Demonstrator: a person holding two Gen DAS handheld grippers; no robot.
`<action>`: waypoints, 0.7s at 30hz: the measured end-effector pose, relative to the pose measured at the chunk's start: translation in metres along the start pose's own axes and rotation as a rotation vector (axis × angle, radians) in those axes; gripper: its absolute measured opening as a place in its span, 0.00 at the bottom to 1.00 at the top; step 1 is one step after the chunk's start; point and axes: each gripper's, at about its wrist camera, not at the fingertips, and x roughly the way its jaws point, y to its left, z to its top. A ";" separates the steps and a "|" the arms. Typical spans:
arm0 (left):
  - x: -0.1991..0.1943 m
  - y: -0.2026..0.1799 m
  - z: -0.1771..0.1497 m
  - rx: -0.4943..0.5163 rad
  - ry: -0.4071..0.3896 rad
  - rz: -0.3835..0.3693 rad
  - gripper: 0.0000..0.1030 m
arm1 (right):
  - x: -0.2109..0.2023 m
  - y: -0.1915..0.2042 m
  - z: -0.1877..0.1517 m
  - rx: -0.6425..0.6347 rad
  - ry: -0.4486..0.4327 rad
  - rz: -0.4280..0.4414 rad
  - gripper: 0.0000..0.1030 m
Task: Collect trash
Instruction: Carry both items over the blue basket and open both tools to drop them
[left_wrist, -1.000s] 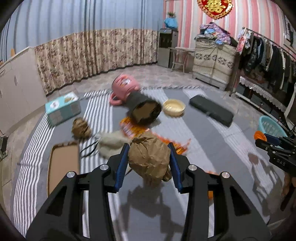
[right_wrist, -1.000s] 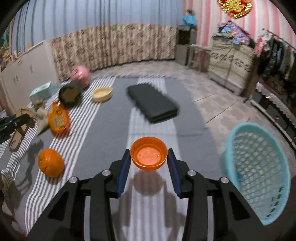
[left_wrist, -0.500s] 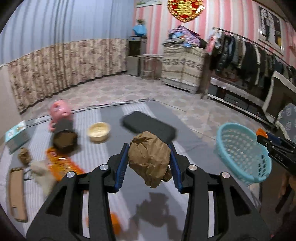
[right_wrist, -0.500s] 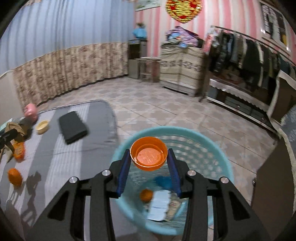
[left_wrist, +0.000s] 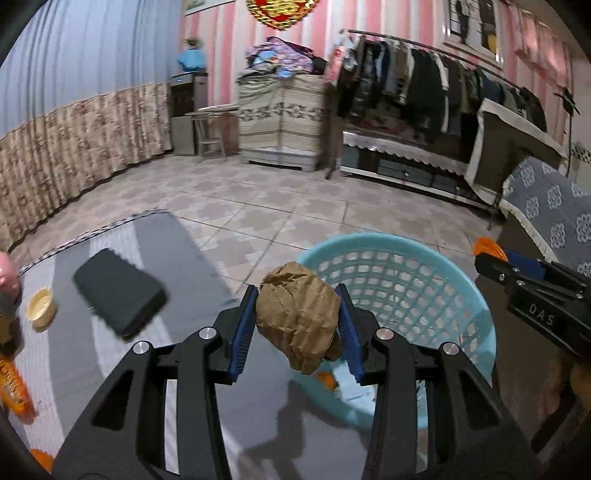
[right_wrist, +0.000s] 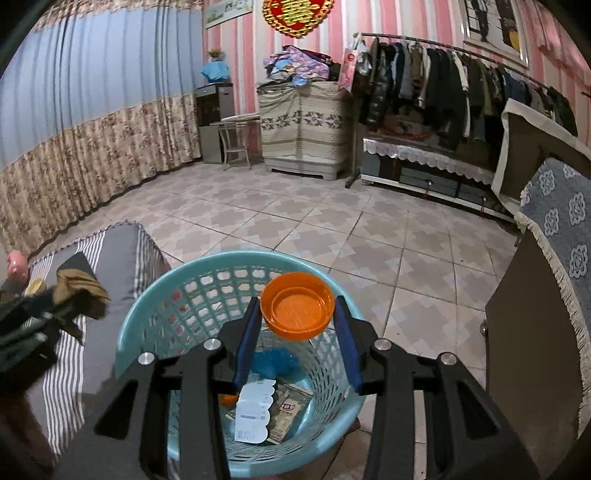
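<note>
Crumpled brown paper wad (left_wrist: 299, 314), creased, pinched in left claw (left_wrist: 297, 330).

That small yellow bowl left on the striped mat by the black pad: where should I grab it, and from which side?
Take the yellow bowl by its rim, coming down from above with one finger inside and one outside. It sits upright and open side up on the mat, and its low round wall gives little to pinch from the side. The rim nearest the camera looks free; the black pad lies to its right.

Blurred black cushion (left_wrist: 120, 299), basket (right_wrist: 155, 306) bottom partly hidden behind tongs, snack packet (left_wrist: 14, 384) cut off at edge
</note>
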 end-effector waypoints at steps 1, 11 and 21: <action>0.005 -0.005 0.000 0.007 0.003 -0.009 0.40 | 0.001 -0.002 0.000 0.009 0.000 0.001 0.39; 0.030 -0.020 0.008 0.004 0.045 -0.035 0.59 | 0.012 -0.004 -0.004 0.031 0.026 0.011 0.39; -0.004 0.012 0.007 -0.005 -0.015 0.123 0.89 | 0.018 0.001 -0.009 0.023 0.042 0.019 0.39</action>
